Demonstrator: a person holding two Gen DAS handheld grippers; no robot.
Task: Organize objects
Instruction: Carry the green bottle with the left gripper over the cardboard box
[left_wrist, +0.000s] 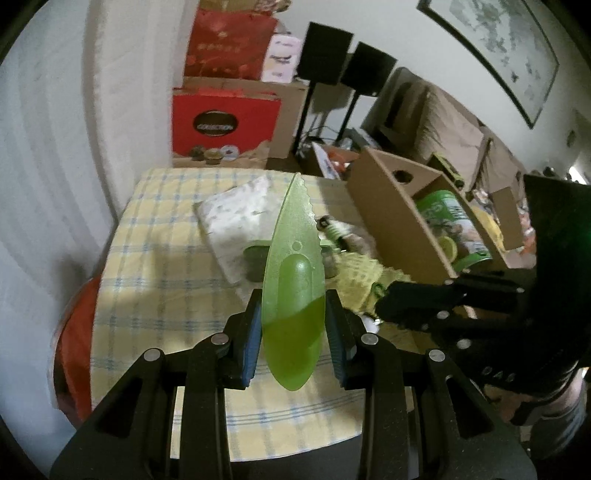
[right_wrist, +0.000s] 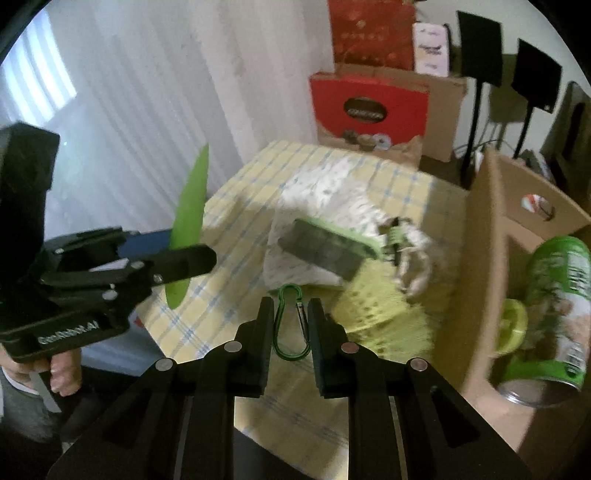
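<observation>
The green plastic knife (left_wrist: 293, 291) stands upright and lifted off the table, pinched at its lower half between the blue pads of the left gripper (left_wrist: 293, 332), serrated edge toward three o'clock. The right gripper (right_wrist: 288, 325) pinches a green carabiner (right_wrist: 290, 323) between its black fingers, just above the near edge of the checked tablecloth (right_wrist: 236, 192). In the left wrist view, at two o'clock from the knife, a cardboard box (left_wrist: 391, 206) stands open toward the camera; inside it a green can (left_wrist: 456, 225) lies on its side, with a yellow-green cup (right_wrist: 511, 326) by its base and something yellow behind that I cannot make out. Between knife and box sit a yellow knitted cloth (left_wrist: 360, 280), a green-rimmed dark tray (right_wrist: 325, 245) on a white patterned cloth (left_wrist: 236, 218), and small blurred items. The cloth's far edge meets a red gift box (left_wrist: 225, 123) at twelve o'clock; its nine o'clock edge falls off toward white curtains (left_wrist: 48, 147), and bare cloth lies from seven to ten o'clock.
</observation>
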